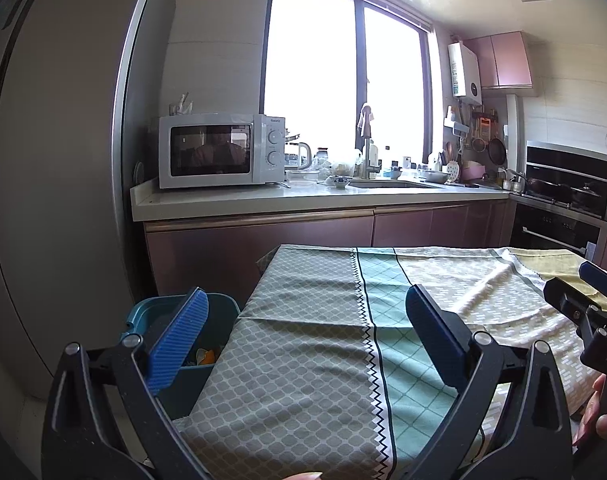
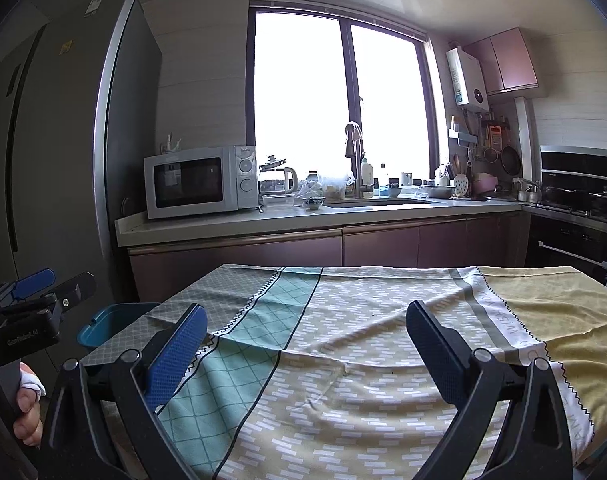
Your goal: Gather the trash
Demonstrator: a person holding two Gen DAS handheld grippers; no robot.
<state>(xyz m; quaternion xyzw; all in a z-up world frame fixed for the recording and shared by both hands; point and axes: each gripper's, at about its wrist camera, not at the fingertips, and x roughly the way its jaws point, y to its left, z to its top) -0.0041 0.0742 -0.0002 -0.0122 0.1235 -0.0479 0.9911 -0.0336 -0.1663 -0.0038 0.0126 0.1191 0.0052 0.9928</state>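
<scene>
A blue trash bin (image 1: 219,322) stands on the floor at the table's left edge; some trash lies inside it, orange and pale pieces (image 1: 205,357). It also shows in the right wrist view (image 2: 111,322). My left gripper (image 1: 303,336) is open and empty, held over the table's left part beside the bin. My right gripper (image 2: 305,348) is open and empty over the middle of the table. Each gripper shows at the edge of the other's view: the right one (image 1: 583,300), the left one (image 2: 35,292).
The table wears a patterned cloth (image 2: 363,340) in grey, teal and yellow. A tall fridge (image 1: 55,160) stands at the left. Behind is a counter (image 1: 303,196) with a microwave (image 1: 219,152), sink, dishes and a stove at right.
</scene>
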